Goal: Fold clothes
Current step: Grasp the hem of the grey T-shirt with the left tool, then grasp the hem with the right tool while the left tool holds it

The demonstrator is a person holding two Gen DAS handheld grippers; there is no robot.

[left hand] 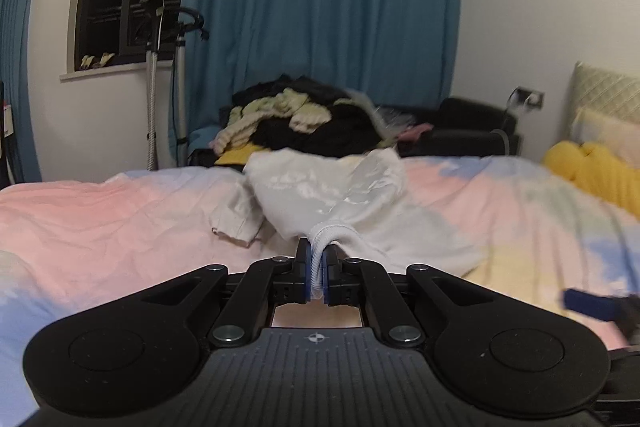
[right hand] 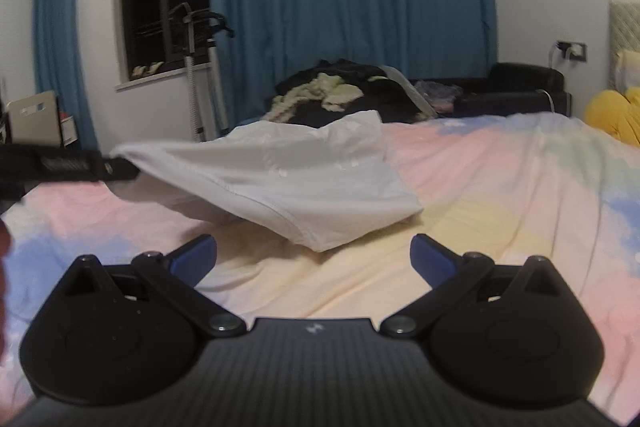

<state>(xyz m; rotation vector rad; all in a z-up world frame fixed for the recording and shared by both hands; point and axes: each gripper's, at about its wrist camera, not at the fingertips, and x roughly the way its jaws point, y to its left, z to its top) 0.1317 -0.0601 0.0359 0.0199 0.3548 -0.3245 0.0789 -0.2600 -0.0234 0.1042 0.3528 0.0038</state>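
A white garment [left hand: 332, 191] lies partly on the pastel bed cover [left hand: 120, 211]. My left gripper [left hand: 317, 259] is shut on the garment's ribbed hem and holds that edge lifted off the bed. In the right wrist view the same white garment [right hand: 288, 179] hangs stretched from the left gripper [right hand: 116, 167] at the left edge down to the bed. My right gripper [right hand: 314, 255] is open and empty, just in front of the garment's lower corner, above the cover [right hand: 500, 187]. One right fingertip [left hand: 588, 303] shows at the lower right of the left wrist view.
A pile of dark and cream clothes [left hand: 304, 119] sits beyond the bed's far edge. A yellow cushion [left hand: 592, 175] lies at the head end on the right. Blue curtains [left hand: 320, 7], a window and a metal stand [left hand: 176, 67] are behind.
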